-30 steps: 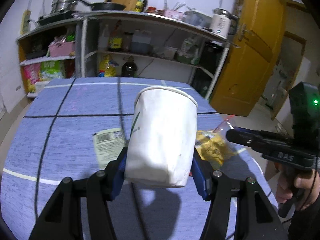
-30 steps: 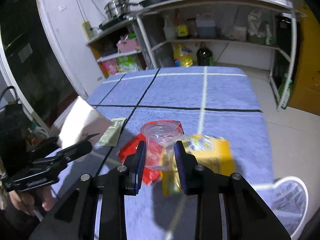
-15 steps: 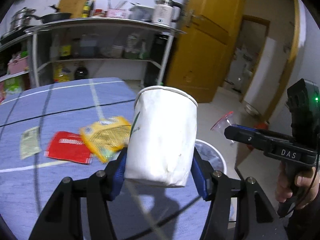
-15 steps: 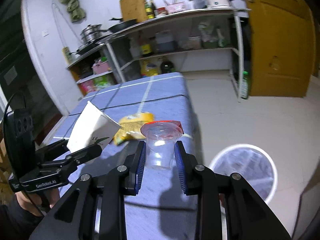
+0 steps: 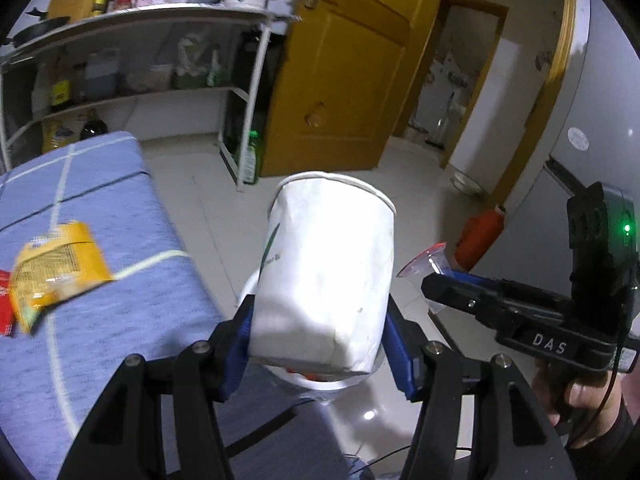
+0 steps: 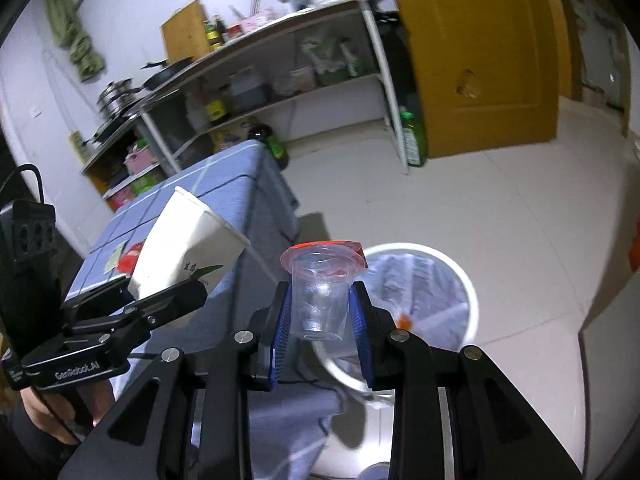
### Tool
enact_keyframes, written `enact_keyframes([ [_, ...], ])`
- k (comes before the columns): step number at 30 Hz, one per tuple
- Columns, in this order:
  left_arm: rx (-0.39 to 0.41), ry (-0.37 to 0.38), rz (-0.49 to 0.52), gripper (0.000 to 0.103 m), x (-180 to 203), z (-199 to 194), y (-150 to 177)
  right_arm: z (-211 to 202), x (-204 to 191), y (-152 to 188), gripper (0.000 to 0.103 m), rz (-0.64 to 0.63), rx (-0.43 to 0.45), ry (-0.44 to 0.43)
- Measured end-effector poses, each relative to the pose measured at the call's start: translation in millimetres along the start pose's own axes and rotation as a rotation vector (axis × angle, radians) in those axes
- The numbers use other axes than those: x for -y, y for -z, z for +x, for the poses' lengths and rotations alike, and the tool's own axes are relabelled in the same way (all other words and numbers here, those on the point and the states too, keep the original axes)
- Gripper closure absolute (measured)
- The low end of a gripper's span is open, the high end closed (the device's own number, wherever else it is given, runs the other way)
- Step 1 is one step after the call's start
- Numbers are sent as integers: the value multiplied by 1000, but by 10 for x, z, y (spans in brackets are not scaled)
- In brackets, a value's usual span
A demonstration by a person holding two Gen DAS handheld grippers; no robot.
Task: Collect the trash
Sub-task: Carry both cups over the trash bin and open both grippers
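Now my left gripper (image 5: 320,336) pinches a dented white paper cup (image 5: 326,276); my right gripper (image 6: 320,320) clamps a clear plastic cup (image 6: 320,292), red-rimmed, seemingly above the white round bin (image 6: 468,292).

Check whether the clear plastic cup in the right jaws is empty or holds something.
Empty, as far as shows. The clear plastic cup is see-through down to its base, nothing visible inside. A red film clings at its rim. It stands upright between the blue pads.
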State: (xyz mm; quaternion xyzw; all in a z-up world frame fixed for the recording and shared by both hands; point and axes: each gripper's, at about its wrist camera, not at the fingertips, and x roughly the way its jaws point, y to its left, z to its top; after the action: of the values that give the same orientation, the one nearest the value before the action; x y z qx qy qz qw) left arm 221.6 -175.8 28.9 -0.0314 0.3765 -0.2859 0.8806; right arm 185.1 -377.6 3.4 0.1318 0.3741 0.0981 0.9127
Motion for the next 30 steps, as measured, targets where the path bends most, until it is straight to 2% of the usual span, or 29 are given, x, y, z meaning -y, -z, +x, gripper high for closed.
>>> enact_keyframes([
  [5,-59,-3,-23,42,163,359,-18,102,348,6,73,52,-16,14],
  [12,-135,-51,-55,42,267,790,8,374,699,-32,73,106,-52,19],
  [19,-165,-118,-102,41,246,982,-75,722,912,-83,72,134,-101,-3],
  [26,-141,-100,-134,41,104,935,-117,875,940,-94,70,116,-118,17],
  [30,-108,-75,-148,41,36,814,-149,798,903,-82,59,117,-97,11],
])
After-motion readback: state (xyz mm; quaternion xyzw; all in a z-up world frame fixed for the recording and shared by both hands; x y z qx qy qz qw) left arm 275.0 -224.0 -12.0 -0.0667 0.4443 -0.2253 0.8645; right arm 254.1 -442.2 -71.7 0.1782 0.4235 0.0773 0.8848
